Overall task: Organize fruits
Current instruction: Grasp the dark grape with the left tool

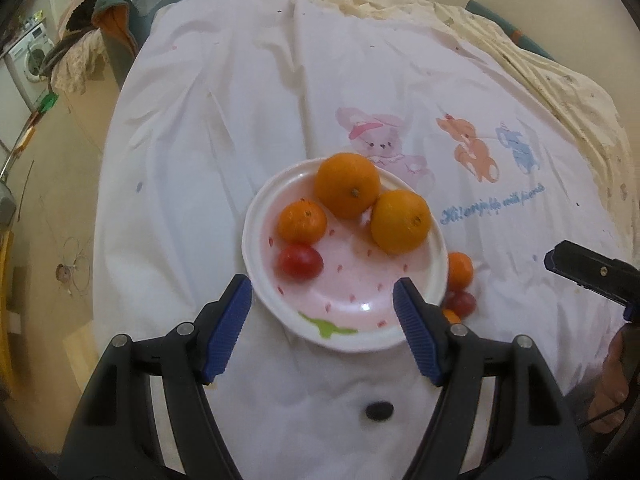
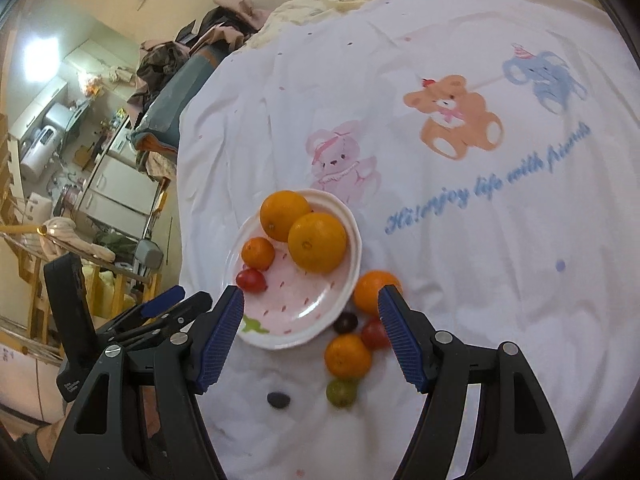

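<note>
A white and pink plate (image 1: 352, 336) (image 2: 320, 316) on the white sheet holds two large oranges (image 1: 347, 185) (image 2: 317, 242), a small mandarin (image 1: 302, 221) (image 2: 258, 253) and a red tomato (image 1: 301, 261) (image 2: 251, 280). Right of the plate lie loose fruits: a mandarin (image 2: 370, 290) (image 1: 460, 268), a dark grape tomato (image 2: 345, 322), a red tomato (image 2: 374, 334) (image 1: 462, 302), another mandarin (image 2: 347, 356) and a green tomato (image 2: 341, 392). My left gripper (image 1: 322, 304) is open and empty over the plate's near rim. My right gripper (image 2: 310, 312) is open and empty above the loose fruits.
The white sheet (image 2: 480, 240) with printed bears covers a bed. A small dark spot (image 1: 378, 410) (image 2: 279, 399) lies near the plate. The bed's left edge drops to the floor, with a washing machine (image 1: 28, 60) and clutter beyond. The right gripper shows at the right edge of the left wrist view (image 1: 592, 276).
</note>
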`<state>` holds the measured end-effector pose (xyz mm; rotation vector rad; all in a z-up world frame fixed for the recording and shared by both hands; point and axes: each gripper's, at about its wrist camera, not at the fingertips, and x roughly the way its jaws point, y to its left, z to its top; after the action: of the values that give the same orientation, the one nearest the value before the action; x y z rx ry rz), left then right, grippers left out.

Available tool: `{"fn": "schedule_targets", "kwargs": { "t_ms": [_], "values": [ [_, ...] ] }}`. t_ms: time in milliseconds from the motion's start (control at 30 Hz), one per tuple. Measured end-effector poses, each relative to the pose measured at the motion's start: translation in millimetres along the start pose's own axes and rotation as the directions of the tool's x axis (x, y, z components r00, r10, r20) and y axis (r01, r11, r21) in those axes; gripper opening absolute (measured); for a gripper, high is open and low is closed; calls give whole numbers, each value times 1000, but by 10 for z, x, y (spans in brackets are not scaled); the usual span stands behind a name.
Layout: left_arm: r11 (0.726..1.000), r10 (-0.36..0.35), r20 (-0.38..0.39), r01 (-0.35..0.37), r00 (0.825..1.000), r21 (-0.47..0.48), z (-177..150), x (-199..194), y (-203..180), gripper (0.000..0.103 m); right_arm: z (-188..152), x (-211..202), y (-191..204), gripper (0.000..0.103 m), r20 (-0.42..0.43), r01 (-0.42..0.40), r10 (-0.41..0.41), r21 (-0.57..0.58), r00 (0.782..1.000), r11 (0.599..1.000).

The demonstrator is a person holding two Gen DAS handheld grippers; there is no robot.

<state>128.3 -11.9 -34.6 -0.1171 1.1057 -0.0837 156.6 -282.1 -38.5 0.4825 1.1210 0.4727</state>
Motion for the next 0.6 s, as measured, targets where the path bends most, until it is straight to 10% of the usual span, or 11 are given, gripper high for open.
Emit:
{"fn": "schedule_targets", "kwargs": {
  "t_ms": [600],
  "values": [
    [998, -34, -126, 41, 991, 55, -762, 39, -170, 70, -301, -157, -271, 73, 13, 73, -75, 121, 997, 990]
  ]
}}
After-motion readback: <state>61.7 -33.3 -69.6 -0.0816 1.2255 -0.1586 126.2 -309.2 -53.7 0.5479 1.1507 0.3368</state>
